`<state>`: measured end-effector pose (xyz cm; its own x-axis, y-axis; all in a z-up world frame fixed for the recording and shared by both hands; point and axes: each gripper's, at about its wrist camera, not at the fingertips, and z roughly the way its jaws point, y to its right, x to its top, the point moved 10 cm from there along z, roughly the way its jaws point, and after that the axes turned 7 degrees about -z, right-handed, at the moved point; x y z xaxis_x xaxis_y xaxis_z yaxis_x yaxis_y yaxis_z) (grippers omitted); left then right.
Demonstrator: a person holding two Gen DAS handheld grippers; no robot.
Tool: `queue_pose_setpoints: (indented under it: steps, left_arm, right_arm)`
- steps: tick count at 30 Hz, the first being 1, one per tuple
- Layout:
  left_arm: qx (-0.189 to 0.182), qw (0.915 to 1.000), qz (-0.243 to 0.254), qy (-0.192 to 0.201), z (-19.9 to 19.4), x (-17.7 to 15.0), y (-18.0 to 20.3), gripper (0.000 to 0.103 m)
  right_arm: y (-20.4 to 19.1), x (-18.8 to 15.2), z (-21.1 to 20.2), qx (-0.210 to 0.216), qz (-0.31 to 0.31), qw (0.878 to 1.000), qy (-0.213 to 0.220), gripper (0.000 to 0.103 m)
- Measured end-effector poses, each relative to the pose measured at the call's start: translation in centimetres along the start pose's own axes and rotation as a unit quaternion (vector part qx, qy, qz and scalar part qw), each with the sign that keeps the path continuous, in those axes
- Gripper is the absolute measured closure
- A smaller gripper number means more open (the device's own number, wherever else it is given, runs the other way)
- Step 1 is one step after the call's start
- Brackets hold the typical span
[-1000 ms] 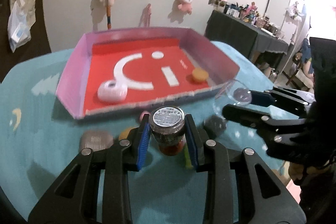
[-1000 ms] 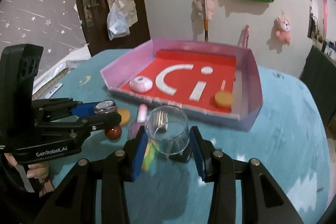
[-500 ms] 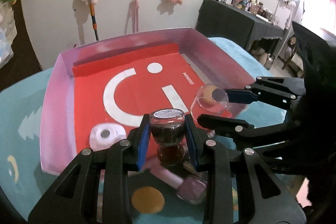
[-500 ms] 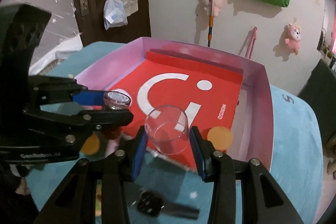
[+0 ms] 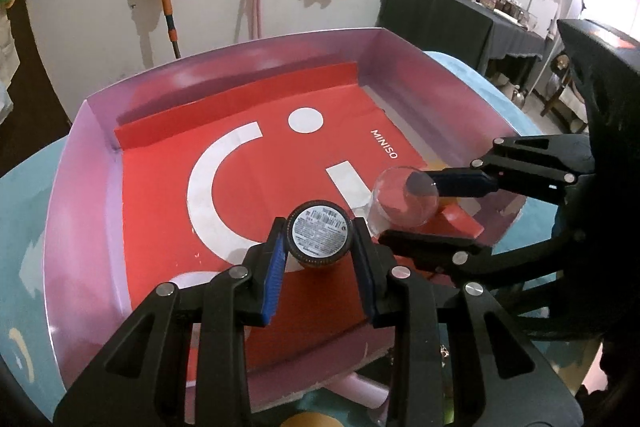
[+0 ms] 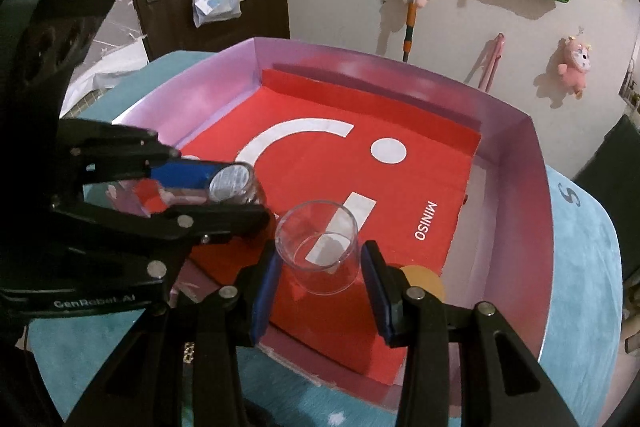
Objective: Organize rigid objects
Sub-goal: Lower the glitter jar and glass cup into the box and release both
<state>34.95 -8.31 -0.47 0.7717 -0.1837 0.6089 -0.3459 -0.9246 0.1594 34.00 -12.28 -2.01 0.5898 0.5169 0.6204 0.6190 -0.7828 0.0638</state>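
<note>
Box, shallow, pink-walled with red printed floor, on a teal-covered desk; both tools hang over its near half. Left tool pinches a small dark jar, label facing the lens, contents hard to make out; right tool pinches a clear glass cup, upright, mouth toward the lens. Yellow disc on the box floor, half hidden behind the right tool's finger; pink item at the box's near wall, cut off by the left tool, cannot be identified.
</note>
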Motion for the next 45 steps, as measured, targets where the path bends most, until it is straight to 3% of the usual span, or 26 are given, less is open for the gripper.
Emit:
queue_pose_setpoints:
  steps: [10, 23, 32, 45]
  left_arm:
    - [-0.003, 0.9998, 0.02, 0.006, 0.9, 1.0, 0.4, 0.074]
    - [0.004, 0.9983, 0.002, -0.059, 5.0, 1.3, -0.4, 0.074]
    - [0.018, 0.9961, 0.028, -0.082, 3.6, -0.5, -0.5, 0.074]
    - [0.0, 0.9977, 0.028, -0.062, 2.6, -0.6, -0.4, 0.073]
  right_arm:
    - [0.0, -0.6, 1.1, 0.002, -0.005, 1.0, -0.015, 0.059]
    - [0.4, -0.6, 1.4, 0.01, 0.006, 1.0, -0.016, 0.059]
    - [0.6, -0.6, 1.5, 0.018, 0.009, 1.0, -0.017, 0.059]
    - [0.5, -0.5, 1.7, 0.024, 0.015, 0.999, -0.016, 0.059]
